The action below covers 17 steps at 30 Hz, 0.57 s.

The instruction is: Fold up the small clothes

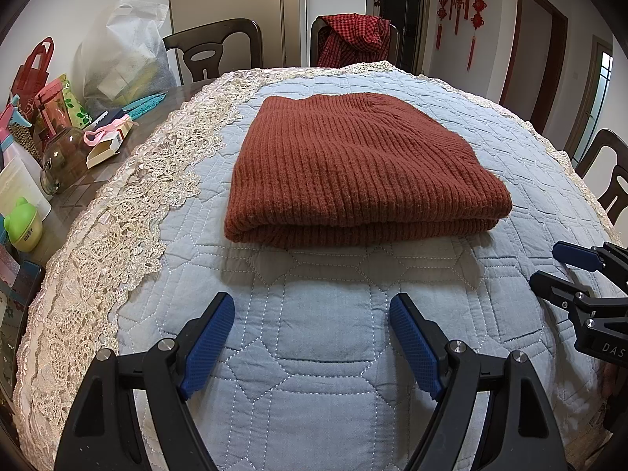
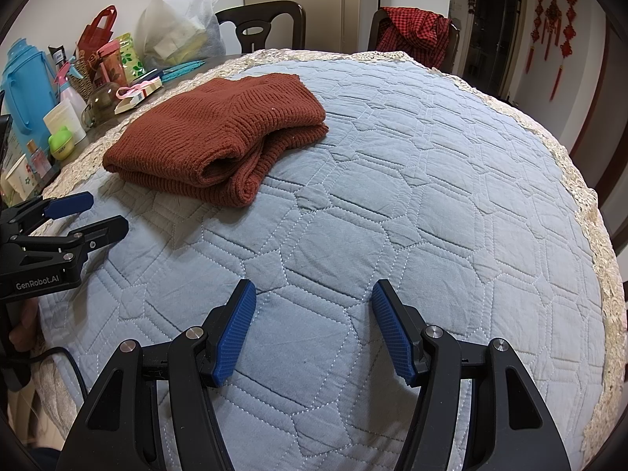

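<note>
The left gripper (image 1: 312, 306) is held with its jaws apart and nothing between them, hovering over the quilted blue cloth (image 1: 314, 373) just near of the folded sweater. The right gripper (image 2: 314, 294) is likewise spread wide and empty, over bare quilt to the right of the garment and well apart from it. The rust-red ribbed knit sweater (image 1: 361, 168) is seen lying folded into a neat stack on the quilted cloth, toward the far left part of the table, its folded edge turned toward the near side. A cream lace border (image 1: 129, 204) is laid around the quilt's edge. At the far left, on the bare tabletop, a clutter is gathered: a white plastic bag (image 1: 125, 51), a round glass teapot (image 1: 64, 157), a green frog-shaped cup (image 1: 23, 227) and a blue thermos jug (image 2: 27, 90). A red checked garment (image 1: 353, 39) is draped over a far chair.
</note>
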{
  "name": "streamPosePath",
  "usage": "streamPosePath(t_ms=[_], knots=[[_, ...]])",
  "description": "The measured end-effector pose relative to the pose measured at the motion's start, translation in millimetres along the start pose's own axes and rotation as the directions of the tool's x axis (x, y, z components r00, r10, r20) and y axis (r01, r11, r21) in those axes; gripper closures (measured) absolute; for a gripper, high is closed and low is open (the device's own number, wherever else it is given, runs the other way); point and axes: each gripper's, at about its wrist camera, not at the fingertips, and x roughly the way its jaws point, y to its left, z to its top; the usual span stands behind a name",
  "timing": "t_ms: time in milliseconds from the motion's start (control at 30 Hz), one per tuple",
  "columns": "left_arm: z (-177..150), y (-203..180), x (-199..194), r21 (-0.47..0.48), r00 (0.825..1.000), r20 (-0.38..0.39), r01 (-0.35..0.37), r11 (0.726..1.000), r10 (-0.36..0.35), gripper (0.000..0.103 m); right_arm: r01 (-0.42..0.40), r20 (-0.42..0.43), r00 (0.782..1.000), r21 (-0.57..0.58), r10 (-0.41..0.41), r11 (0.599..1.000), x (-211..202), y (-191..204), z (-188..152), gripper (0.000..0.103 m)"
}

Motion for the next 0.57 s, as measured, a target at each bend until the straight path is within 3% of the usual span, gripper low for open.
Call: streamPosePath(t_ms=[567], knots=[[-3.6,3.5,0.9,-0.001,1.0,0.0,0.001,1.0,-0.001,0.019,0.001,0.0,1.0,-0.001,-0.001,1.0,-0.1,0.3,0.3,0.041]])
